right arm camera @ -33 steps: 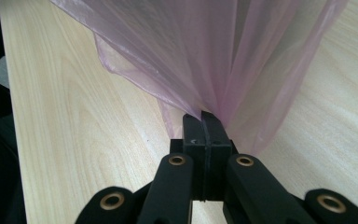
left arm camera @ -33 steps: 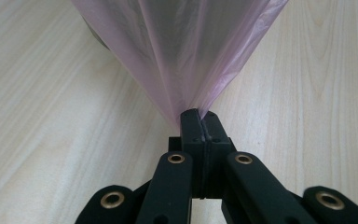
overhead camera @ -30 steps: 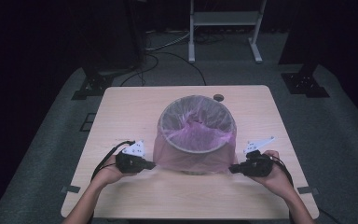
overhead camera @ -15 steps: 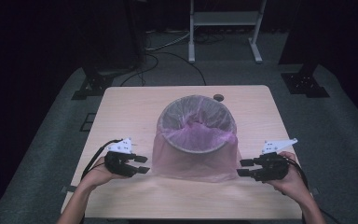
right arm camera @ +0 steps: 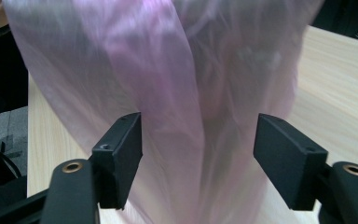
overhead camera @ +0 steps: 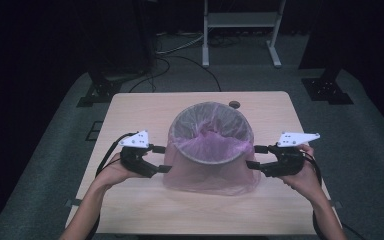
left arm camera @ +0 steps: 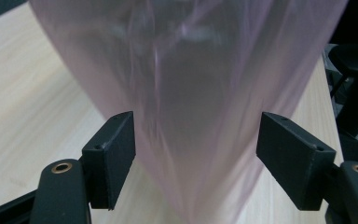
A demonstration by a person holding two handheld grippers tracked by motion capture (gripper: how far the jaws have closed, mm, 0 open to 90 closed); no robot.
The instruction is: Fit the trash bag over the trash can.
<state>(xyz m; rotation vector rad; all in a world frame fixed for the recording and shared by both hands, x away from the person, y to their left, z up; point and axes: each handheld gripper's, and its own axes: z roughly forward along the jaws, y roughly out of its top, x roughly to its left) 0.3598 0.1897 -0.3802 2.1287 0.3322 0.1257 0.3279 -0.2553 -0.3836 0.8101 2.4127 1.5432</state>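
My left gripper (overhead camera: 159,159) sits at one side of the bin (overhead camera: 209,133), my right gripper (overhead camera: 255,156) at the opposite side, both level with the pink bag (overhead camera: 207,175) that is pulled down over the bin's outside. The bin stands between my two sets of fingers on the table (overhead camera: 130,115), its rim just above and inboard of both.

Left fingers: spread wide, having just been opening. In the left gripper view (left arm camera: 196,144) the bag (left arm camera: 191,93) hangs straight ahead of the gap and dips between the two pads; neither pad presses on it. The film is blurred there, so I cannot say for sure whether it brushes a pad (left arm camera: 114,149).

Right fingers: also spread wide, also just been opening. In the right gripper view (right arm camera: 198,149) the bag (right arm camera: 168,84) drapes in folds ahead of and between the pads, loose, not pinched.

From above, the tips of both grippers lie just beside the bag's skirt, which flares out onto the table below the rim, towards my forearms.

A small dark disc (overhead camera: 234,104) lies on the table beyond the bin, well apart from both sets of fingers
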